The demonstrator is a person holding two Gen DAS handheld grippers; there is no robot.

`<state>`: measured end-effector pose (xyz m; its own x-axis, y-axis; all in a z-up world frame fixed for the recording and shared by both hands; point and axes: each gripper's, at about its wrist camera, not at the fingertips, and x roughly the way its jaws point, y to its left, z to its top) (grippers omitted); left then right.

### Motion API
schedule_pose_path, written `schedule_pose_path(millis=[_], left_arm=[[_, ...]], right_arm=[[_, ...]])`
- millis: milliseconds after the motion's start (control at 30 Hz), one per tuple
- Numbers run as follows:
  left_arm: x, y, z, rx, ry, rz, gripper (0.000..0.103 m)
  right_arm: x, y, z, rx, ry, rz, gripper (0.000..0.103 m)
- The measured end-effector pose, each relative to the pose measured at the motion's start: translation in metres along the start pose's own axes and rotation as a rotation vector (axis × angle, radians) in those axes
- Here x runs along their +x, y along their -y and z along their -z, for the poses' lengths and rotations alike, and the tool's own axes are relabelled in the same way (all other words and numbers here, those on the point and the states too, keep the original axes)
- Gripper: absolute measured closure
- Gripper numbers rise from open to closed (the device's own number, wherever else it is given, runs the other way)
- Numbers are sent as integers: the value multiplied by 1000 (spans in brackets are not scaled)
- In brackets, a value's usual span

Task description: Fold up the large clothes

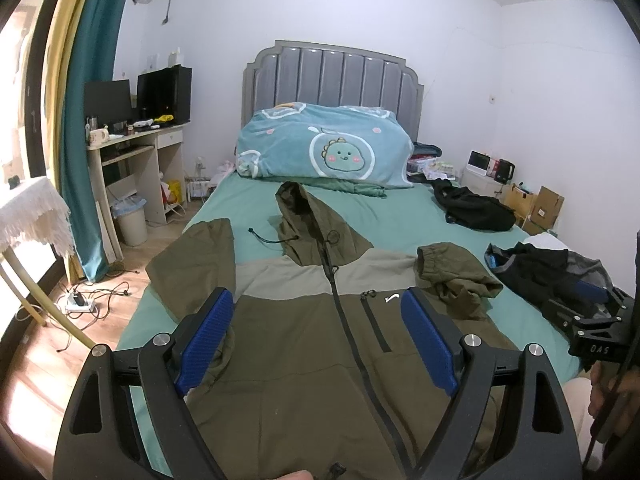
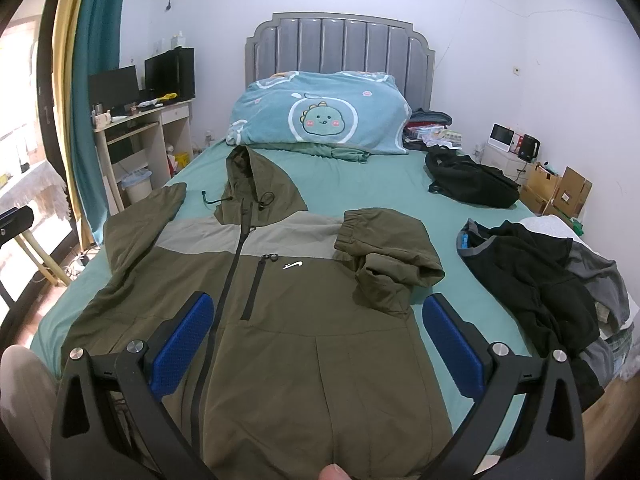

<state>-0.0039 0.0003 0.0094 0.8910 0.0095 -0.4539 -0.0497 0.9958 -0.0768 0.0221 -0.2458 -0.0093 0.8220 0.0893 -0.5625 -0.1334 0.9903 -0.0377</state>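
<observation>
Bedroom; green bed [image 2: 380, 196] carries an olive jacket [image 2: 304, 340] laid flat, zip up, hood toward the headboard [image 2: 340, 40], long axis running away from both grippers. Left gripper [image 1: 316, 340] and right gripper [image 2: 320, 344] hover over the hem end, fingers apart, empty. The crumpled sleeve [image 2: 384, 256] sits on the right gripper's side, so that one looks nearer.

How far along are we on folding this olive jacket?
Early. Done: the olive jacket lies front up and zipped on the bed, hood flat. One sleeve is bunched over the chest, the other sleeve lies out to the side. In hand: nothing; left gripper and right gripper hover open. Left: both sleeves, hood, body folds.
</observation>
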Motion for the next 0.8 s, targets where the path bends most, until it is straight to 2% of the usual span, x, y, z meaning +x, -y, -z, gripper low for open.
schedule_pose_path(millis=[800], left_arm=[[-2, -4, -1, 1, 1, 1, 15]], right_arm=[[0, 2, 0, 4, 2, -3, 0]])
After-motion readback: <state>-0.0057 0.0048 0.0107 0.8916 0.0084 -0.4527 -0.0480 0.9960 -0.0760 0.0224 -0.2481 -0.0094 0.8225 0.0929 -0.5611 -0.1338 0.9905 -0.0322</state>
